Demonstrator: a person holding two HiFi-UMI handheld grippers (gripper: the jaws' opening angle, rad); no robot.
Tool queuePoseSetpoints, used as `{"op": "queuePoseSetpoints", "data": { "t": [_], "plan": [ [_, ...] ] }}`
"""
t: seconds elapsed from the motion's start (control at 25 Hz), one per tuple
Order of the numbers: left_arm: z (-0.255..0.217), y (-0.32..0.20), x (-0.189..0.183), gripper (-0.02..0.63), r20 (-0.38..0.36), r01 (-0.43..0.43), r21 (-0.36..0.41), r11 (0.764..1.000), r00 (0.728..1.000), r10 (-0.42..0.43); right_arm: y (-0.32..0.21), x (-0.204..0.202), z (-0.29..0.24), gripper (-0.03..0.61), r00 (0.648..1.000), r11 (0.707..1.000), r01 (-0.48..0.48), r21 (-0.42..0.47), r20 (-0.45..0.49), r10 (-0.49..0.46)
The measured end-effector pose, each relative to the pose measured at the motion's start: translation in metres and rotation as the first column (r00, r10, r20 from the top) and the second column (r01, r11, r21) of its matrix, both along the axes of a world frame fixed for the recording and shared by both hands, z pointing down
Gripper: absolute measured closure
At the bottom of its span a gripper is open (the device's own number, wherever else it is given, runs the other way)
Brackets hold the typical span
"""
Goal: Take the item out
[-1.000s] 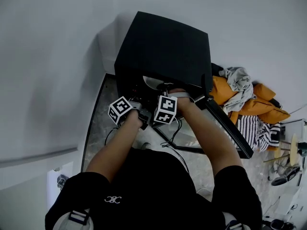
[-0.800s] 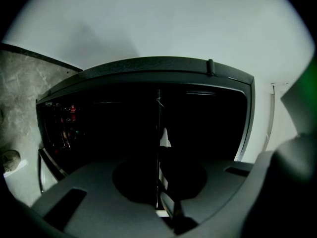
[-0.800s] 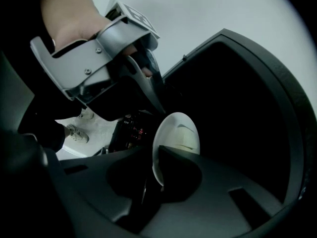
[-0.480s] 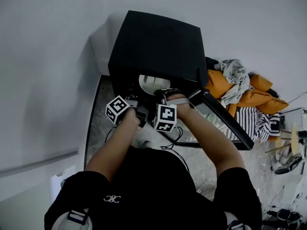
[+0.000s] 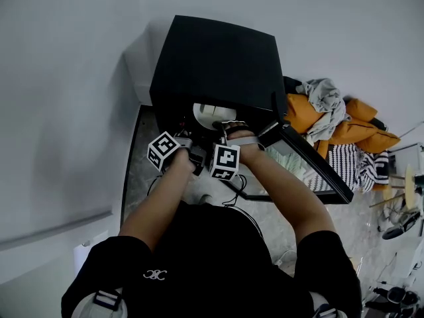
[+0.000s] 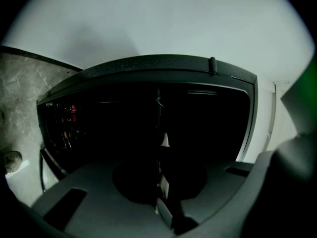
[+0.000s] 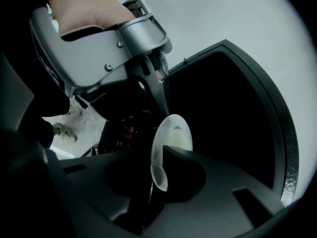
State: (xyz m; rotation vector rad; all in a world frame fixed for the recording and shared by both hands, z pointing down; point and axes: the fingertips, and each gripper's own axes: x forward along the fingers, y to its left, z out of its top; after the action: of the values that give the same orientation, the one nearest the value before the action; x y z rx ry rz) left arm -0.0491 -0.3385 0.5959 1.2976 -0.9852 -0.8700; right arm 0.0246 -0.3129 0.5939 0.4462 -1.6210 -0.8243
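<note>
Pinching the white plate: right gripper, own view only.

Plain pale grey wall fills the left and top, evenly lit with soft shadow. Speckled grey stone-look surface runs along the wall. At right, a heap of orange and grey clothes and striped fabric. Grey mottled floor lower right, cluttered at the edge.

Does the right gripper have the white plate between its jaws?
Yes, the right gripper is shut on the lower rim of the white plate.
</note>
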Motion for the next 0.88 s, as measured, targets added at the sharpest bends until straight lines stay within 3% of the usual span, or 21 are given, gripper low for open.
{"op": "queuePoseSetpoints", "data": {
  "t": [0.2,0.48,0.68,0.88],
  "plan": [
    [0.0,0.0,0.001,0.586,-0.002,-0.008,0.001,1.0,1.0,0.008,-0.007,0.004,0.005,0.508,1.0,0.996,0.003,0.084,-0.027,-0.001],
    [-0.001,0.001,-0.001,0.586,-0.007,-0.013,-0.005,1.0,1.0,0.013,0.001,0.002,-0.001,0.522,0.999,0.999,-0.014,0.046,0.043,0.012],
    [-0.002,-0.001,-0.001,0.586,0.001,-0.01,0.007,1.0,1.0,0.01,-0.006,0.001,-0.03,0.554,0.994,0.98,-0.016,0.198,0.106,-0.005],
    [0.001,-0.003,0.0,0.586,0.005,-0.009,0.013,1.0,1.0,0.009,-0.002,0.01,-0.041,0.557,0.987,0.963,-0.048,0.264,0.159,0.006]
  ]
}}
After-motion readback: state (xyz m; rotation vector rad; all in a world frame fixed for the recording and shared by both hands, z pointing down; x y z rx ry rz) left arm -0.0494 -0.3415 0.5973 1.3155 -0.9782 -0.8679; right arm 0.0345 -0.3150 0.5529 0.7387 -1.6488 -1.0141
